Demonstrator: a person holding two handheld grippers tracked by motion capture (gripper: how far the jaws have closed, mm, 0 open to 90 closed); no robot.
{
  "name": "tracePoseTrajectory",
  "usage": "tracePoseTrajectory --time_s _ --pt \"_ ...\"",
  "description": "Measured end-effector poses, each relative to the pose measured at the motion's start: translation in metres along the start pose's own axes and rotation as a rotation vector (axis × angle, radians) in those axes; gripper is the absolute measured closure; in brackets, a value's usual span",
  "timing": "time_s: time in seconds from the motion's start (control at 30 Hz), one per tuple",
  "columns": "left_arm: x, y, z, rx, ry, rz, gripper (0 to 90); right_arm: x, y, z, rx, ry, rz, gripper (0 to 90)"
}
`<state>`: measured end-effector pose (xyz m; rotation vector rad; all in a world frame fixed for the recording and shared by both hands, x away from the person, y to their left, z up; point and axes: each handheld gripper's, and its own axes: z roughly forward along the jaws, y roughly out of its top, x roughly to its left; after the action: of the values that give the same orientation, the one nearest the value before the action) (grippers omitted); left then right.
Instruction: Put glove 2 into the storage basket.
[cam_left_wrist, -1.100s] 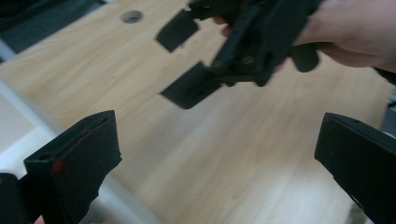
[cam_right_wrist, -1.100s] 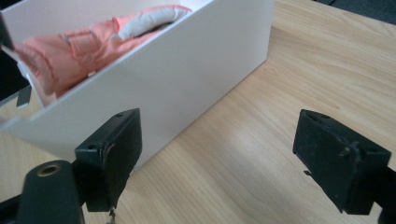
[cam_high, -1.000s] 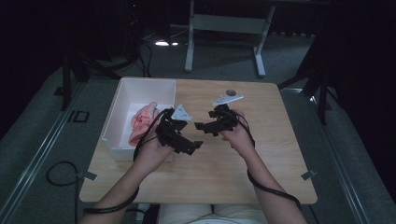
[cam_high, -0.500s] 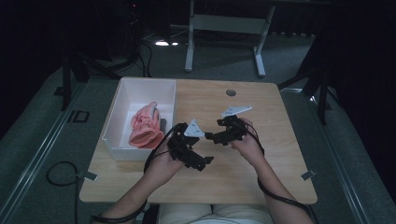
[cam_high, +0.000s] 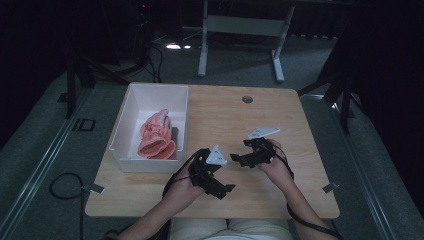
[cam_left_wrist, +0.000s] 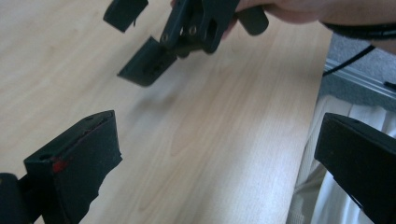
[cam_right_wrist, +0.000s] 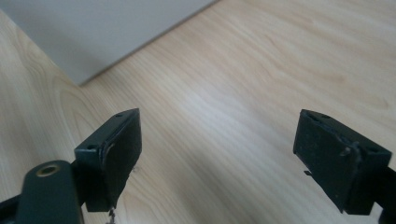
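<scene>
The pink glove (cam_high: 156, 136) lies crumpled in the white bin (cam_high: 131, 108), toward the bin's near end, on the left part of the wooden table (cam_high: 220, 112); the high view gives this, since neither gripper camera looks that way. Both grippers are empty and hover over bare wood well to the right of the bin, near the table's front edge. The left gripper (cam_high: 223, 189) is held just beside the bin's near right corner, its jaws pointing toward the person's right; its own view (cam_left_wrist: 219, 163) shows what the high view cannot resolve, the two black jaws spread wide apart with nothing but wood grain between them. That view also catches the right gripper (cam_left_wrist: 140, 39) farther off at the top, seen from the front with its jaws parted, a hand (cam_left_wrist: 299, 8) around its handle, and at the right edge the table's front edge and pale cloth on the person's lap (cam_left_wrist: 317, 196). The right gripper (cam_high: 239, 159) sits close to the left one, aimed toward the bin; its own view (cam_right_wrist: 217, 154) confirms jaws held wide with only tabletop between them, and shows the bin's white outer wall (cam_right_wrist: 107, 28) standing at the upper left. In the high view a small dark round spot (cam_high: 247, 99) marks the table's far side.
</scene>
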<state>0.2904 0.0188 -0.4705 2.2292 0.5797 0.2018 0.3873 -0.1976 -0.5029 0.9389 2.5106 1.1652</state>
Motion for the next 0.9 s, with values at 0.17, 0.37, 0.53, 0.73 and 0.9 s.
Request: tracePoseTrajectory --time_s 0.17,0.37,0.53,0.73,0.9 --pt "0.002 -0.015 0.015 0.004 -0.025 -0.023 0.0 -0.007 -0.020 -0.002 0.005 -0.021 0.019 15.5" --pt "0.006 -0.028 0.027 0.012 -0.033 -0.036 0.0 -0.013 -0.034 -0.002 0.014 -0.060 0.033 15.2" --pt "0.008 -0.042 0.038 0.028 -0.043 -0.048 0.0 -0.019 -0.053 -0.002 0.024 -0.087 0.041 14.7" --pt "0.007 -0.054 0.046 0.036 -0.041 -0.033 0.0 -0.024 -0.063 -0.006 0.019 -0.108 0.049 14.4" --pt "0.008 -0.062 0.051 0.052 -0.039 -0.035 0.0 -0.028 -0.072 -0.009 0.019 -0.128 0.041 14.4"
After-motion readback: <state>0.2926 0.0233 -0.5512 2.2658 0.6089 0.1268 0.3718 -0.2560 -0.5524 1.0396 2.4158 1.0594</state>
